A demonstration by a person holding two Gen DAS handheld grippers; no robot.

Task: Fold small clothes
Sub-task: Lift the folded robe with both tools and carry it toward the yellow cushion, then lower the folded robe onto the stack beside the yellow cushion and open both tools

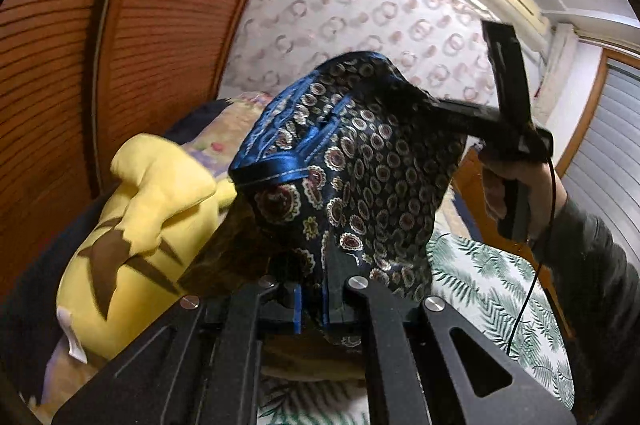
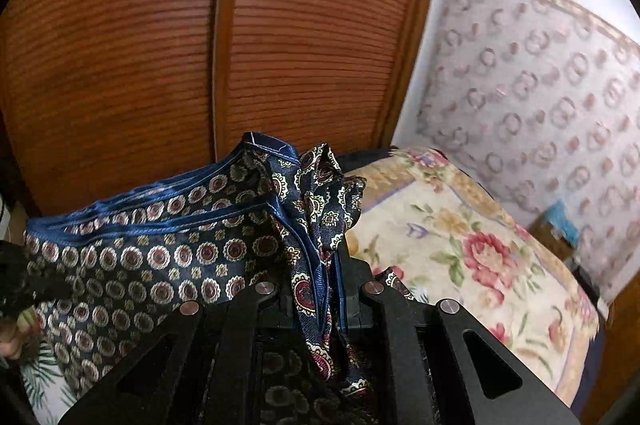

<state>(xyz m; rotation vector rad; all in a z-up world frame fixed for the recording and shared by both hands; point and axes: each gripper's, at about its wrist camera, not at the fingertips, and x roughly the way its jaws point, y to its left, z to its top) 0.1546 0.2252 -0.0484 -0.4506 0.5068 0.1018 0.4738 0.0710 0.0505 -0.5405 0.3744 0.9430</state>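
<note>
A dark blue patterned silk garment [image 1: 352,161] with a bright blue satin band hangs in the air, stretched between both grippers. My left gripper [image 1: 314,305] is shut on one edge of it, the cloth bunched between the jaws. In the left wrist view the right gripper [image 1: 436,105] grips the far top corner, with a person's hand [image 1: 516,193] on its handle. The right wrist view shows the garment [image 2: 160,249] spreading out to the left, while my right gripper [image 2: 316,289] is shut on its gathered edge. The left gripper is a dark blur at that view's left edge.
A yellow plush toy [image 1: 152,217] lies on the left of the bed. A floral quilt [image 2: 472,241] covers the bed's far part, and a leaf-print sheet [image 1: 492,289] lies below. Louvred wooden wardrobe doors [image 2: 200,45] stand behind, with a patterned wall [image 2: 540,77] to the right.
</note>
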